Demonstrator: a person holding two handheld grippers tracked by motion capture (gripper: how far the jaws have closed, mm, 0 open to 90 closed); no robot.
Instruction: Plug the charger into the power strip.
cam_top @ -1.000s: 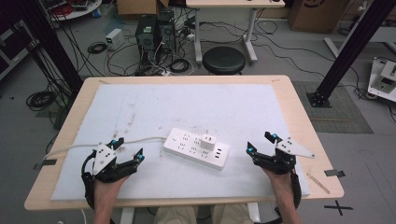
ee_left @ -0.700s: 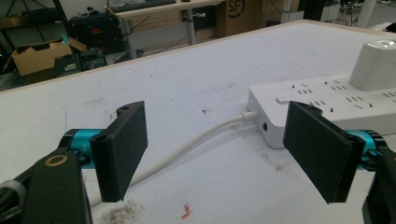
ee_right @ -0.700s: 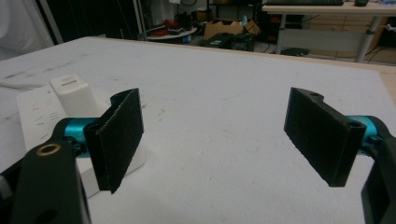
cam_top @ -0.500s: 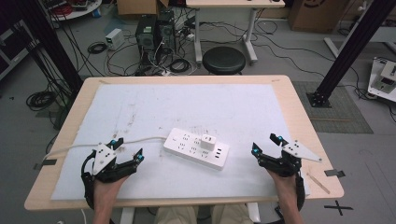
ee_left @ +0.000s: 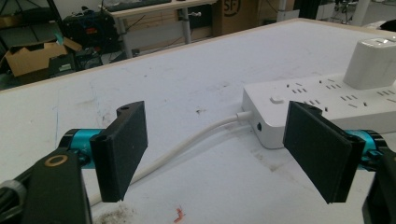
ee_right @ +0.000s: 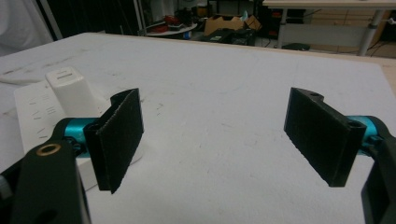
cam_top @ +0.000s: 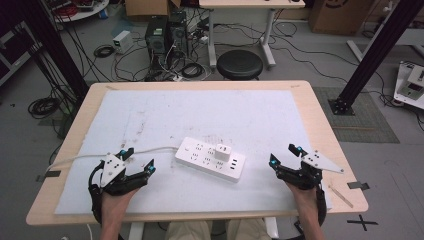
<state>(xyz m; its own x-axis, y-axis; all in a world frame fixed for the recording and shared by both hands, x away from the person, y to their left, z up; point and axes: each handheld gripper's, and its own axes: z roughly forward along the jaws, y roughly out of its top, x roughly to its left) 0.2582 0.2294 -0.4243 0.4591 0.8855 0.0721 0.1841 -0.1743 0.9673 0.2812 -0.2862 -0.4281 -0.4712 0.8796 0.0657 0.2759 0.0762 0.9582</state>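
Note:
A white power strip lies near the table's front middle, with a white charger block plugged into it. Its white cable runs off to the left. My left gripper rests open on the mat to the left of the strip, and its own view shows the strip's switch end and the cable between the jaws. My right gripper stands open to the right of the strip. In its view the charger sits behind the left jaw. Nothing is held.
A white mat covers most of the wooden table. Beyond the far edge stand a black stool, computer cases and floor cables. A pencil-like stick lies at the front right corner.
My right gripper has drifted slightly to the right, away from the power strip. The left gripper and the strip have stayed put.

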